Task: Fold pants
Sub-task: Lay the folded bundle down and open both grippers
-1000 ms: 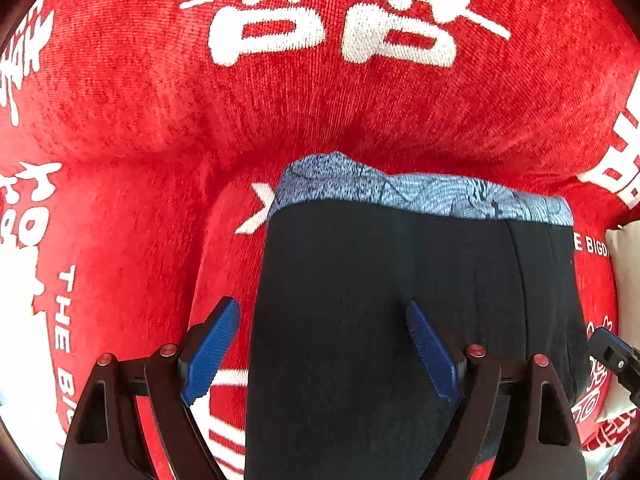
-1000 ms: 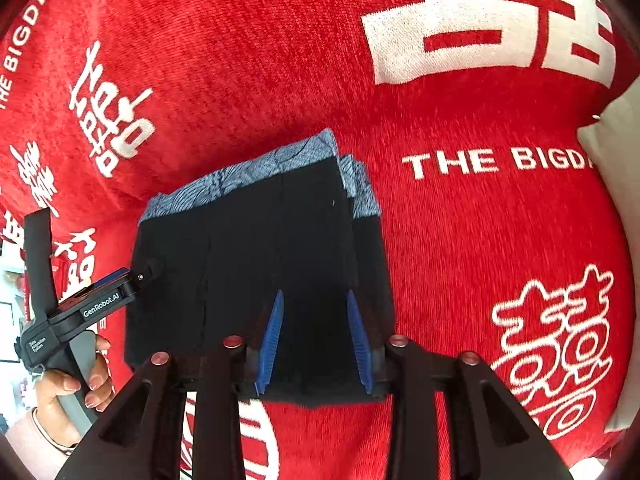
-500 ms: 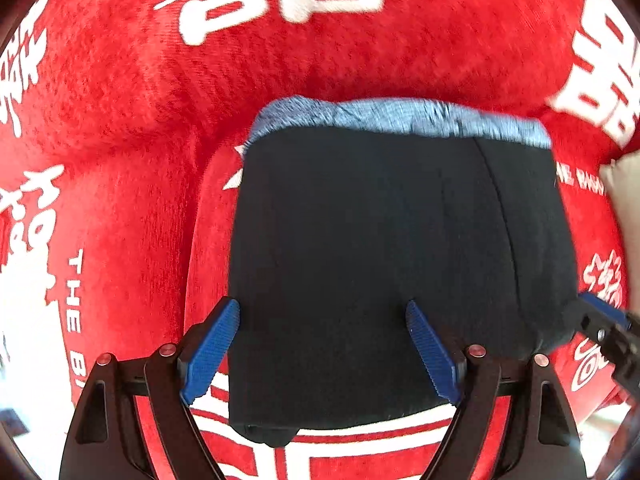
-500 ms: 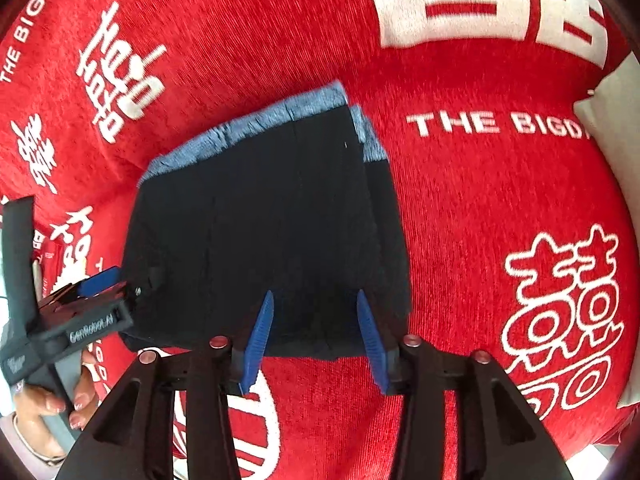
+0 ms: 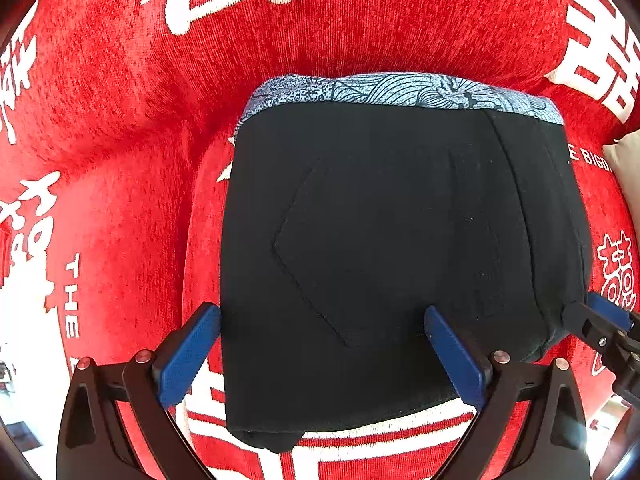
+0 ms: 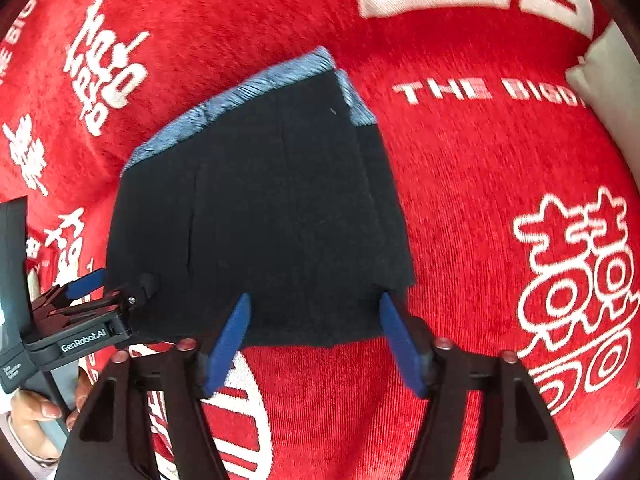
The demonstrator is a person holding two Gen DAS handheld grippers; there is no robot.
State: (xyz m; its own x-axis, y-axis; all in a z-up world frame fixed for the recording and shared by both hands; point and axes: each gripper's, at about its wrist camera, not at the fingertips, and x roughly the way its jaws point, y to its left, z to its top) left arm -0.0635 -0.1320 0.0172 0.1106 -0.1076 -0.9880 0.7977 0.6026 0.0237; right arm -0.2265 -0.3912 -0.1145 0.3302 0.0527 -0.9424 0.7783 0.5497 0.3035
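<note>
Two grippers sit at the near edge of the folded black pants [image 5: 392,248], which lie flat on a red blanket [image 5: 120,128] printed with white characters. Left gripper [image 5: 322,354]: jaws spread wide, blue pads over the near-left part of the fabric, nothing clamped. Right gripper [image 6: 320,340]: jaws likewise spread, pads at the near-right hem, nothing clamped. A blue patterned waistband [image 5: 400,92] forms the far edge of the pants. A white pillow [image 6: 612,92] lies at the right.
</note>
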